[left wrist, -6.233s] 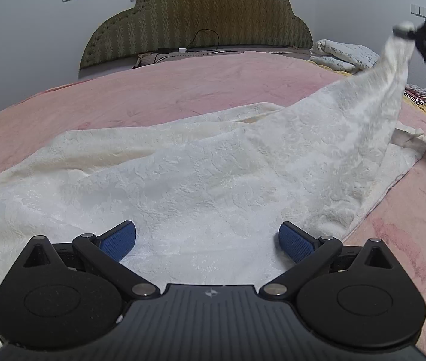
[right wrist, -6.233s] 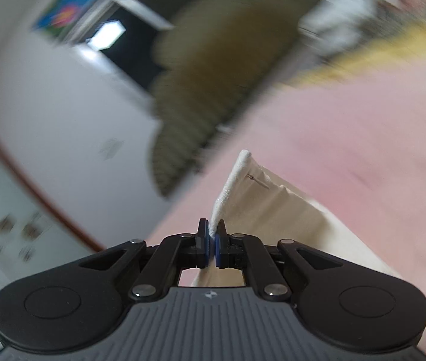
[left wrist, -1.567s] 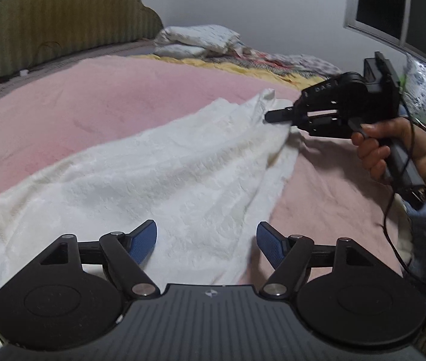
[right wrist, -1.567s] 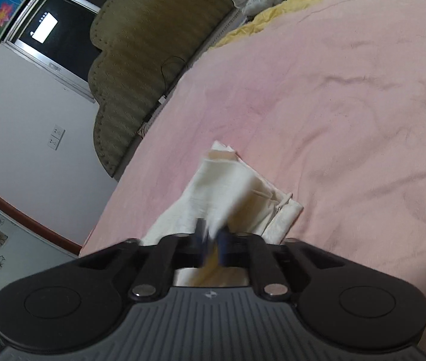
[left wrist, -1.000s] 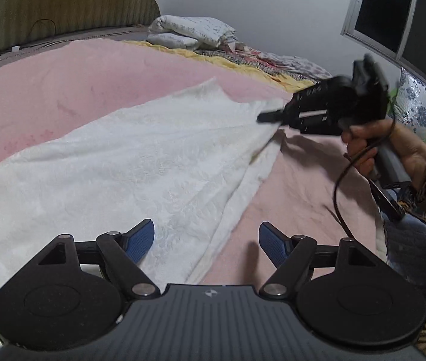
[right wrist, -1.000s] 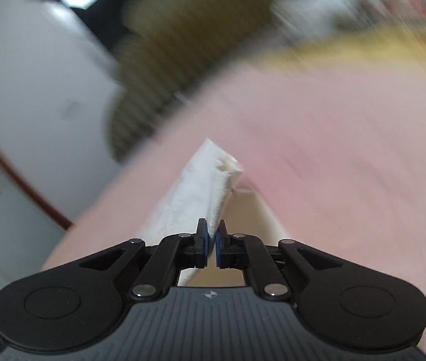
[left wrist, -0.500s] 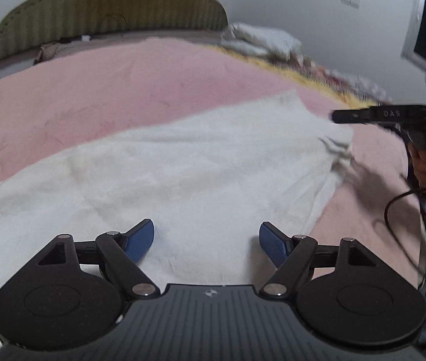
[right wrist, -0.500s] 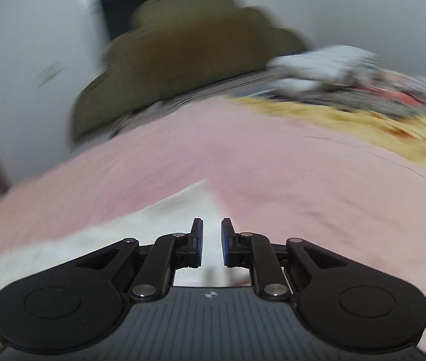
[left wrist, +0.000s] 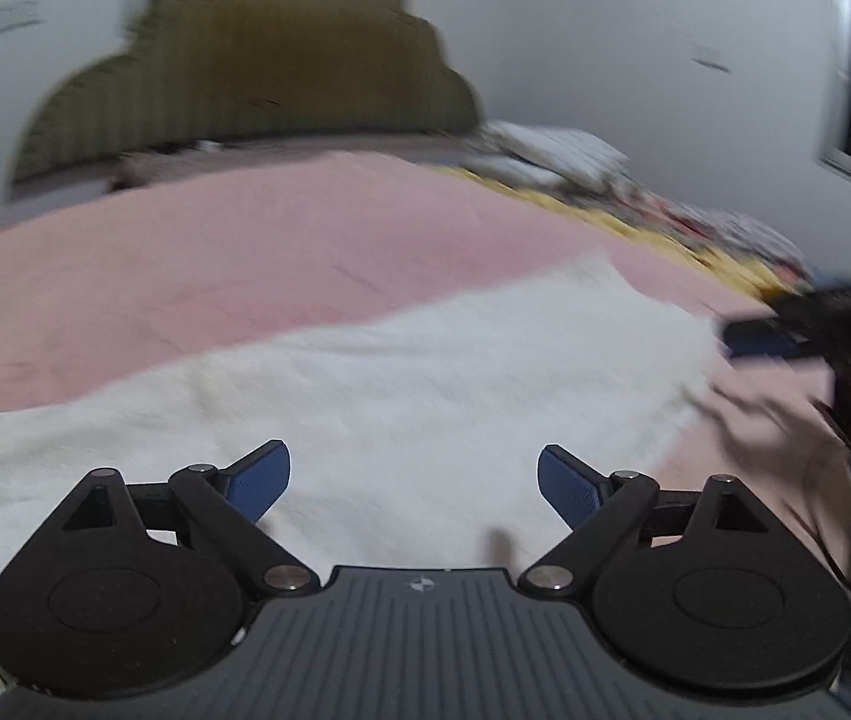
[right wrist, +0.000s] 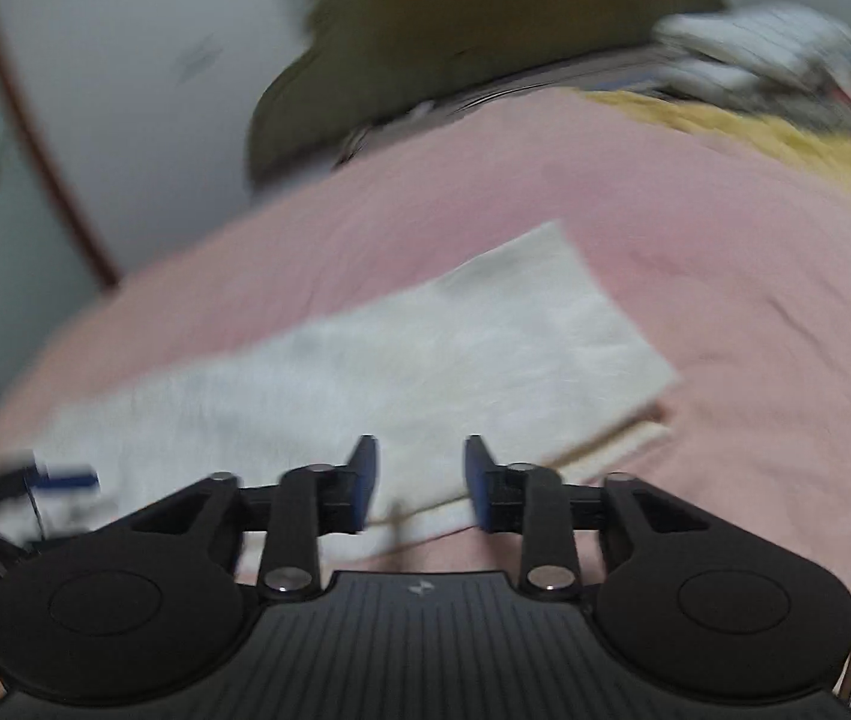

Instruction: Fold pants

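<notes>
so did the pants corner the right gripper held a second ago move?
Yes. The pants corner dropped flat onto the pink bedspread; the right gripper jaws are opening, empty.

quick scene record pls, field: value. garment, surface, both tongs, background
garment: white pants, laid flat, one layer folded over another
surface: pink bedspread
left tongs: jaws opening, nothing between them, above the pants
right tongs: jaws opening, nothing gripped, over the pants' near edge
background: olive headboard, pillows, yellow blanket
image quality: motion blur in both views
</notes>
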